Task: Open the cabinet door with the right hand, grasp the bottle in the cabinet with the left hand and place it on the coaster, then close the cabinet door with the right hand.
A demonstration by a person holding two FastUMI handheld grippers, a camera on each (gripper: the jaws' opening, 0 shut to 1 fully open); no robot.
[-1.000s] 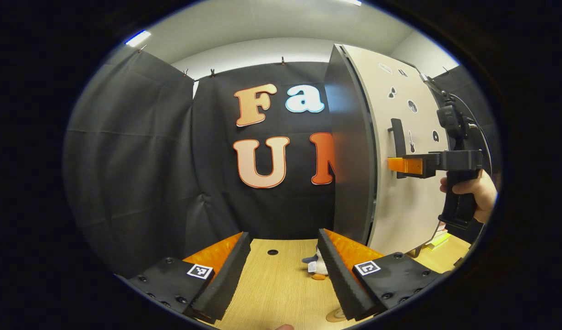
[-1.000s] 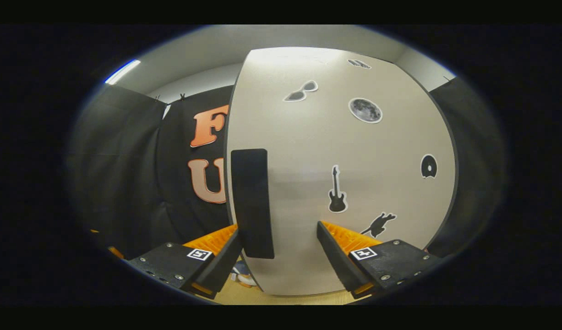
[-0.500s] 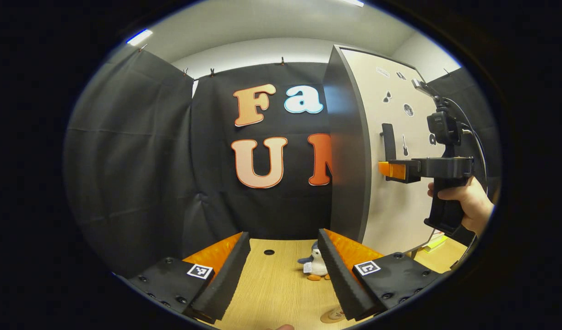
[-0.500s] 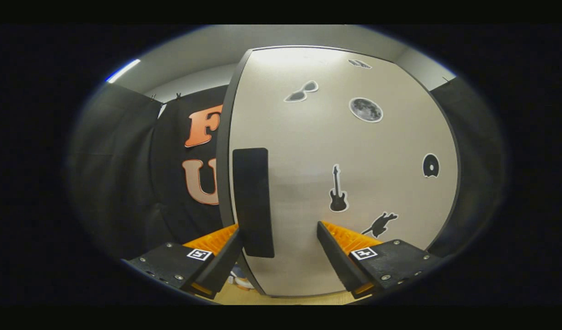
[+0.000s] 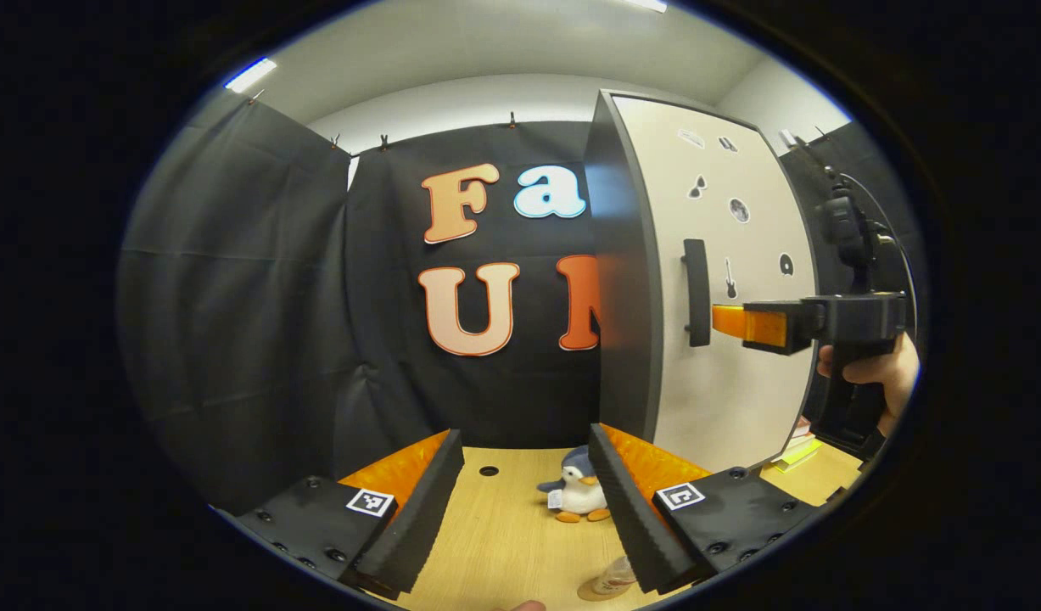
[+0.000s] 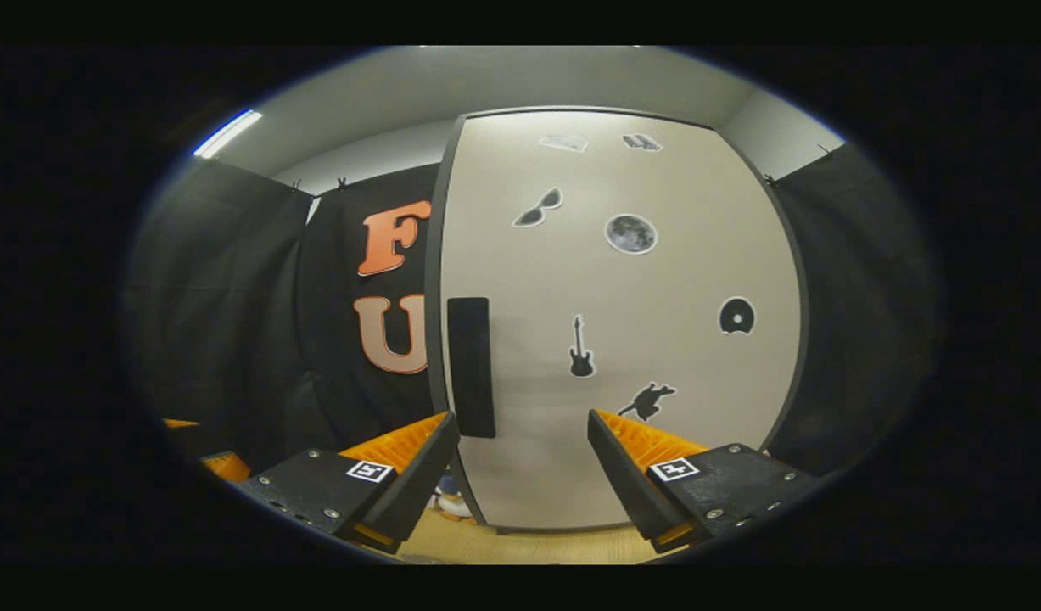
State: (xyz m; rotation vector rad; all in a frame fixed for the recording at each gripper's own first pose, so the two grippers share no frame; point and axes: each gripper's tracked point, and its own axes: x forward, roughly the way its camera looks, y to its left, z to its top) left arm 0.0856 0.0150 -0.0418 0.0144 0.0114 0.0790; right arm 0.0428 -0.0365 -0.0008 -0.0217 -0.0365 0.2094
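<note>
The tall beige cabinet door (image 6: 622,339) with a black bar handle (image 6: 471,367) stands closed, its contents hidden. In the left gripper view, the right gripper (image 5: 724,321) hovers just off the handle, empty. In the right gripper view, its fingers (image 6: 418,462) are spread. The left gripper (image 5: 524,492) gapes empty above the wooden table (image 5: 503,543), a clear bottle (image 5: 609,579) just beside its right finger at the table's near edge.

The cabinet door (image 6: 622,339) ahead of the right gripper's fingers has a smooth, matt pale face, a dark edge band and a matt black handle (image 6: 471,367); flat stickers (image 6: 630,233) lie on it. Beneath the left gripper's fingers the table (image 5: 503,535) shows light wood grain with a low sheen. Just ahead of them sits a soft plush penguin (image 5: 578,495). The booth wall (image 5: 249,297) is creased, matt black cloth.
</note>
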